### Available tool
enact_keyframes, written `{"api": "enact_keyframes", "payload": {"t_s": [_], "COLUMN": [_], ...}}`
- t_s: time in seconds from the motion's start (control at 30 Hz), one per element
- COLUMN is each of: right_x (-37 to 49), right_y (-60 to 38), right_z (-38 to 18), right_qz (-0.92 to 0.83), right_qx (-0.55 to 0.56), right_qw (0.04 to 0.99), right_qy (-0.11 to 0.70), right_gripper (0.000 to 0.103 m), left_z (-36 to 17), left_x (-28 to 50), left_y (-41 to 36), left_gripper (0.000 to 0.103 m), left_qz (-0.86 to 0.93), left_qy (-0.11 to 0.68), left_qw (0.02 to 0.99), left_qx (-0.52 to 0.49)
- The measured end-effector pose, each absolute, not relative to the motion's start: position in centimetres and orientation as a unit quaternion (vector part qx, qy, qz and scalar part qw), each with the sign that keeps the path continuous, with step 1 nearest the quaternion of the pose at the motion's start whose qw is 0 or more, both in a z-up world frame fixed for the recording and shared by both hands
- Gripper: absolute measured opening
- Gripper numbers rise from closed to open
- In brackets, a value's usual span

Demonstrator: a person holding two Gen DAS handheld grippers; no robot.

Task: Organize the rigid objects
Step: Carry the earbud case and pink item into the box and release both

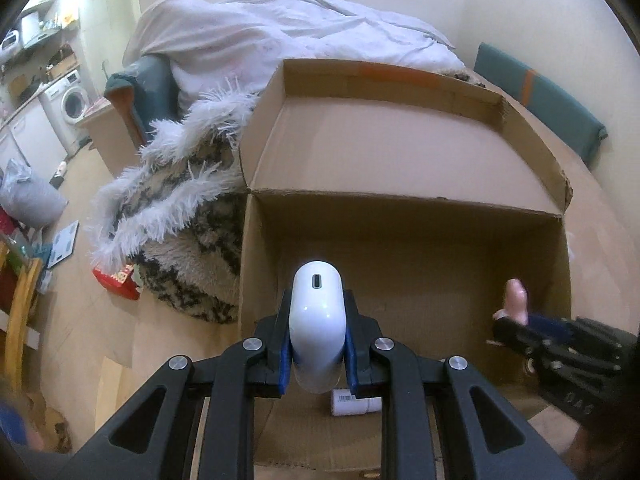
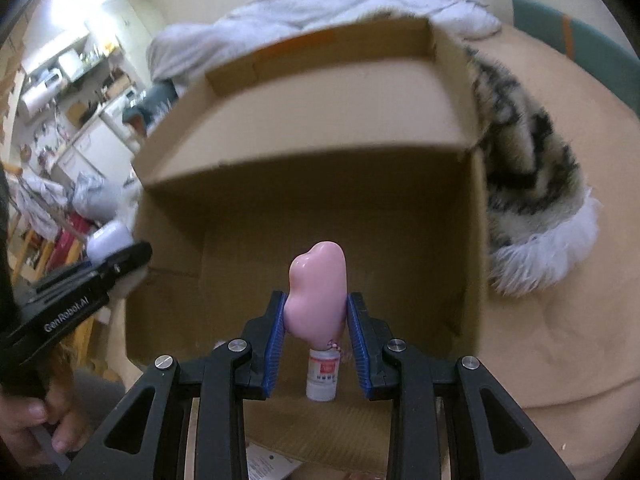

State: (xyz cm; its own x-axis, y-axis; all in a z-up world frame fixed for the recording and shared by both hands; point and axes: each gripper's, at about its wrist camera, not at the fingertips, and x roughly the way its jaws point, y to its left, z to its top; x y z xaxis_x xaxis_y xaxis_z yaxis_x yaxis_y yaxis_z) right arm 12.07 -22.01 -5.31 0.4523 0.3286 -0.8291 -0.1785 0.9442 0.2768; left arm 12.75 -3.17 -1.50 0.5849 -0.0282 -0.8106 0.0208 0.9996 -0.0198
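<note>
You are working in a lived-in home: beyond the bed (image 1: 280, 32) with its rumpled duvet, a washing machine (image 1: 72, 100) is standing under cluttered kitchen shelves (image 1: 36, 32).

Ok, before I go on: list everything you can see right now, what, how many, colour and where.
cardboard box: one, brown, open, on the bed
white bottle: one, white with a label, lying on the box floor at the near side
white gadget: one, glossy white, clamped in the left gripper over the box
pink object: one, glossy pink, between the right gripper's pads over the box
shaggy blanket: one, white and black, beside the box
sheet: one, white, crumpled behind the box
washing machine: one, white, far left
left gripper: black, blue pads, shut
right gripper: black, blue pads, shut
hand: one, holding the left gripper's handle
</note>
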Motion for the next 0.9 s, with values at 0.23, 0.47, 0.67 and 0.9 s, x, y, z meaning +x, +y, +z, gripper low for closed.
{"api": "enact_keyframes", "payload": {"t_s": [0.23,0.47,0.67,0.9], "right_x": [12.6,13.4,13.9,14.1], "right_y": [-20.7,-21.1,-21.3,-20.9], "right_z": [-6.6,-9.0,-9.6,-10.1], "right_qz": [0.158,0.129,0.122,0.126], "right_qx": [0.064,0.061,0.071,0.069], "right_qw": [0.833,0.812,0.805,0.799], "right_qy": [0.526,0.565,0.576,0.584], "right_gripper": [0.032,0.032,0.032,0.032], "left_z": [-2.9,-4.9,-5.5,-5.6], "left_x": [12.8,13.2,13.3,13.1], "left_y": [-3.7,-3.9,-3.6,-3.8], "left_gripper": [0.019,0.019,0.019,0.018], "left_qz": [-0.018,-0.011,-0.009,-0.008], "left_qy": [0.465,0.491,0.508,0.500], "left_qw": [0.885,0.871,0.861,0.866], "left_qx": [0.006,0.022,0.014,0.027]}}
